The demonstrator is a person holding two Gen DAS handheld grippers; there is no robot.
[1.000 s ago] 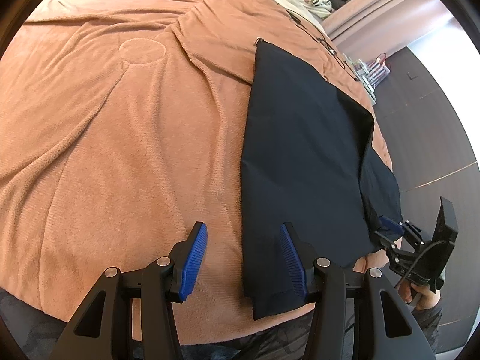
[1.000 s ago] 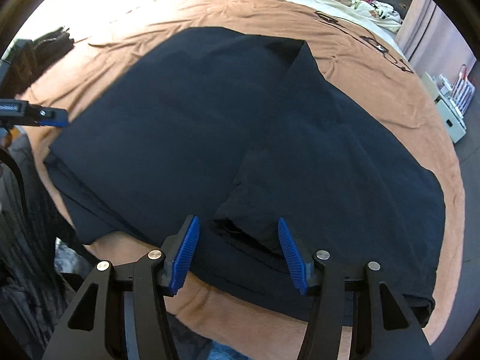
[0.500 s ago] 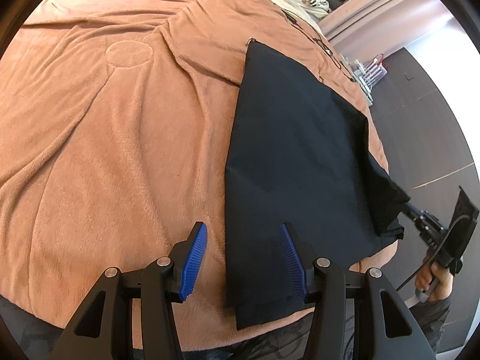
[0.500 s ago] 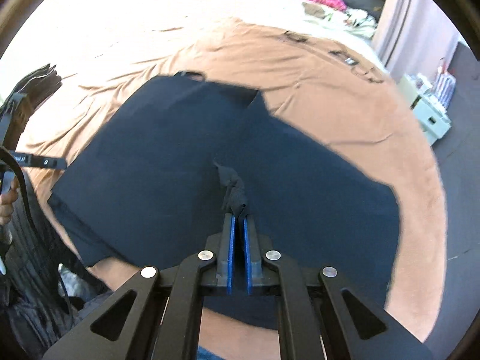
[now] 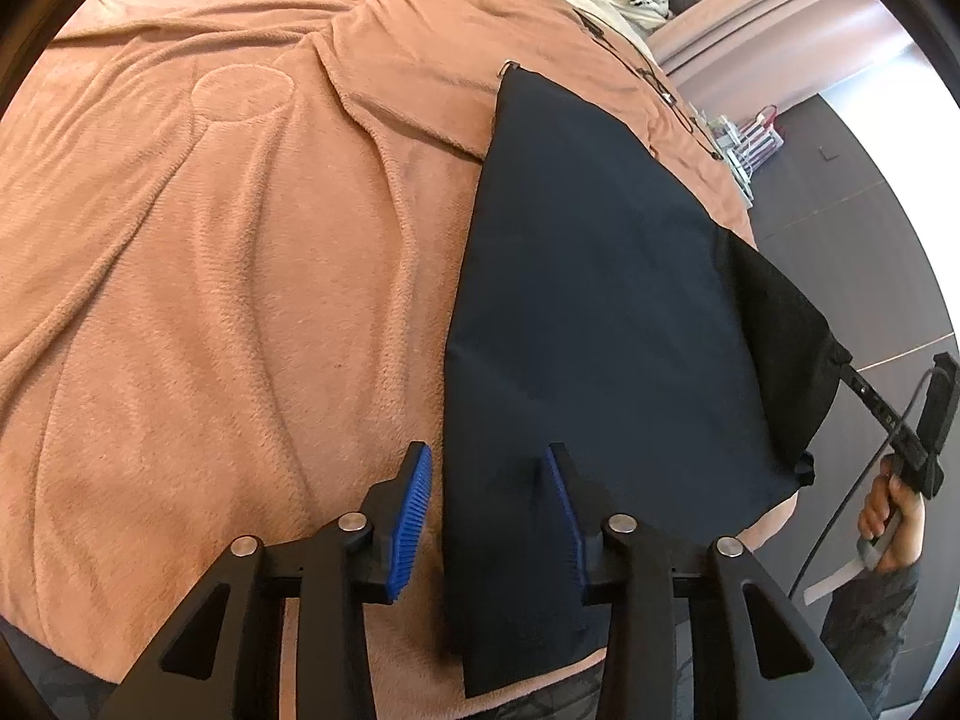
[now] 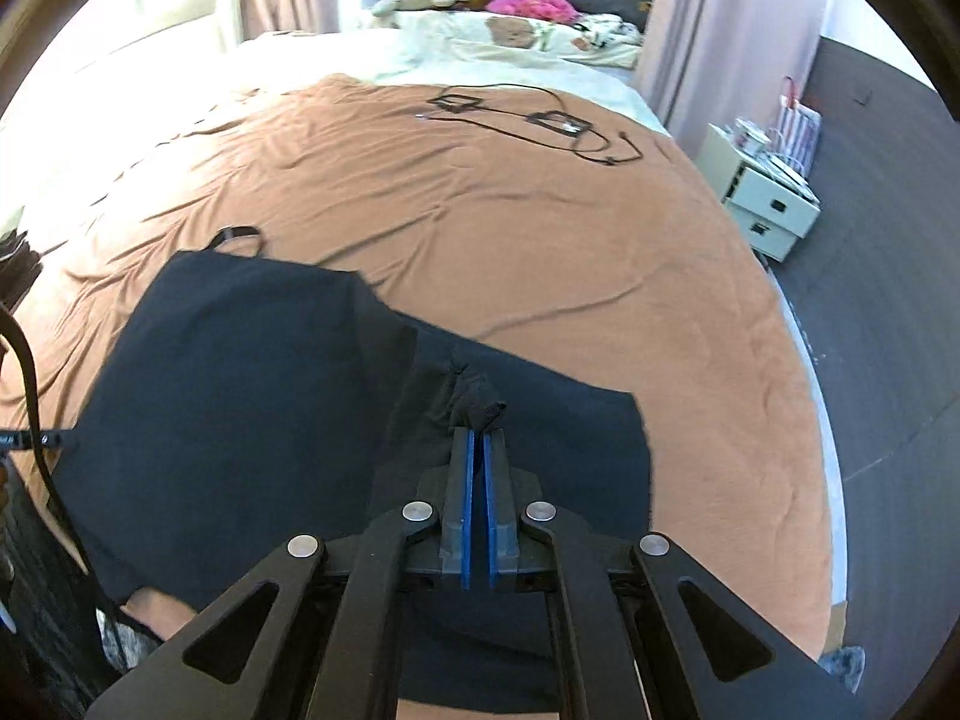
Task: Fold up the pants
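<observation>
Black pants (image 5: 600, 300) lie flat on a brown blanket (image 5: 210, 270) near the bed's front edge. My left gripper (image 5: 489, 480) straddles the pants' left edge low over the bed. Its jaws are closing; one blue pad is over the blanket and the other dents the fabric. My right gripper (image 6: 478, 432) is shut on a bunched corner of the pants (image 6: 240, 390) and holds it lifted off the bed. In the left wrist view that right gripper (image 5: 840, 360) is at the far right, held by a hand (image 5: 888, 516), with the cloth stretched up to it.
Black cables and small flat devices (image 6: 540, 120) lie on the blanket's far part. Pillows and plush toys (image 6: 510, 18) sit at the head of the bed. A white drawer unit (image 6: 768, 204) stands on the dark floor (image 6: 888, 330) to the right.
The right gripper shut on a fold of the pants and rose, pulling that corner up. The left gripper slid over the pants' edge and its jaws narrowed.
</observation>
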